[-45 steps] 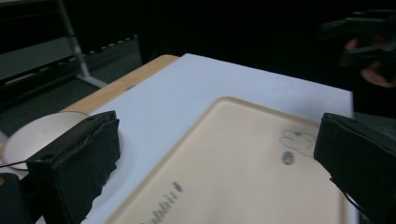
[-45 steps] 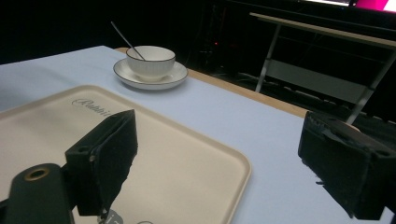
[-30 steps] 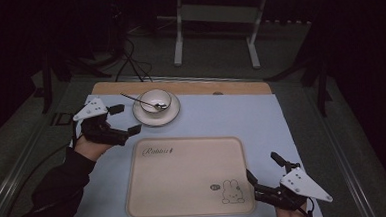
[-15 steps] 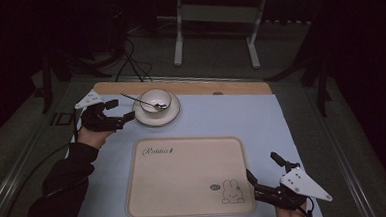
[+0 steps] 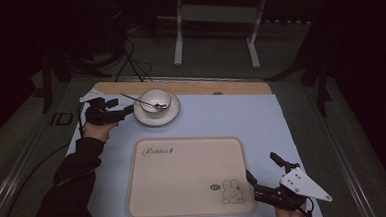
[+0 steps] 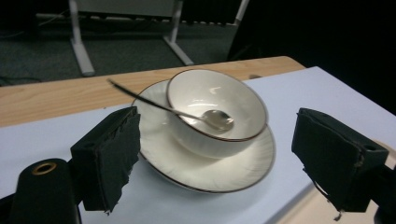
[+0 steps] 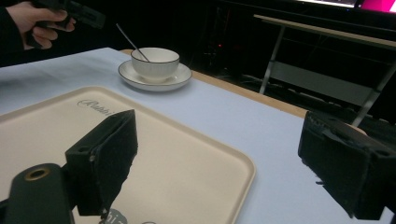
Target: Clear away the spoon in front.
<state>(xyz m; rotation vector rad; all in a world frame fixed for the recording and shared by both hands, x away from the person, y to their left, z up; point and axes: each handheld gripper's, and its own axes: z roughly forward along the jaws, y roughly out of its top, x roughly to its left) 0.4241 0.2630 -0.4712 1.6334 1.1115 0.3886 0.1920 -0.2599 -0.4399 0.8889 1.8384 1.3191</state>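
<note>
Bowl: a white bowl (image 6: 217, 109) with a thin dark rim is sitting upright on the saucer, just ahead of the left gripper (image 6: 215, 168), in line with the gap between its jaws.
Saucer: a white ribbed saucer (image 6: 219, 170) with a dark rim is lying flat under the bowl, its near edge reaching in between the jaw tips.
Spoon: a metal spoon (image 6: 215, 119) is resting in the bowl, its head lying low inside, its thin handle leaning over the rim and pointing up and away to the left jaw's side.
</note>
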